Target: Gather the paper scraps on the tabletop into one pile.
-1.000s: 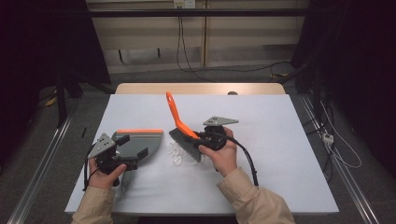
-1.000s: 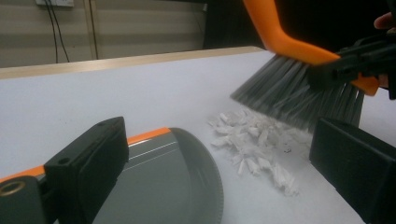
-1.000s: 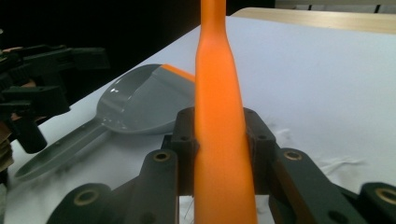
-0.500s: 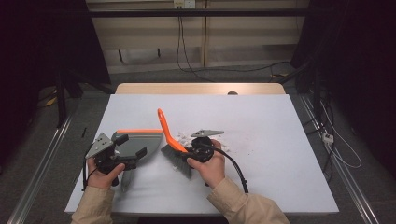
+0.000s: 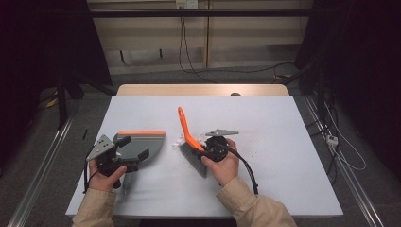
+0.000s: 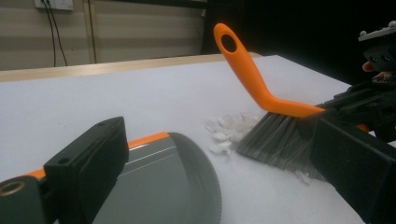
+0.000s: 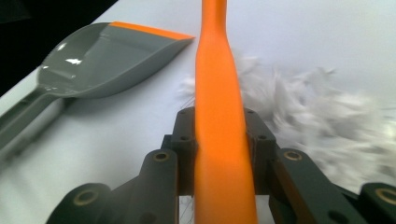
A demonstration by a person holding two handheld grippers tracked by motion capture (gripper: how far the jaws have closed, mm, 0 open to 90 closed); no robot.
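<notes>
High view – brush: the right gripper (image 5: 204, 150), at frame centre, is clamped on the orange brush (image 5: 189, 137); the bristles rest on the white worktop (image 5: 283, 142).
High view – dustpan: the grey dustpan (image 5: 144, 144) lies left of centre, its orange lip facing the brush; the left gripper (image 5: 124, 153) is closed on its handle end.
Left gripper view – debris: white scraps (image 6: 226, 133) sit mid-frame between the dustpan (image 6: 163, 182) rim and the bristles (image 6: 275, 140).
Right gripper view – grip: the jaws squeeze the brush handle (image 7: 219, 121) at centre; the dustpan (image 7: 107, 56) is upper left, the scraps (image 7: 317, 112) to the right.
Advice: keep the bristles low and flat, sweep in short strokes toward the lip, and press the lip firmly to the worktop so scraps likely ride in, not under.
</notes>
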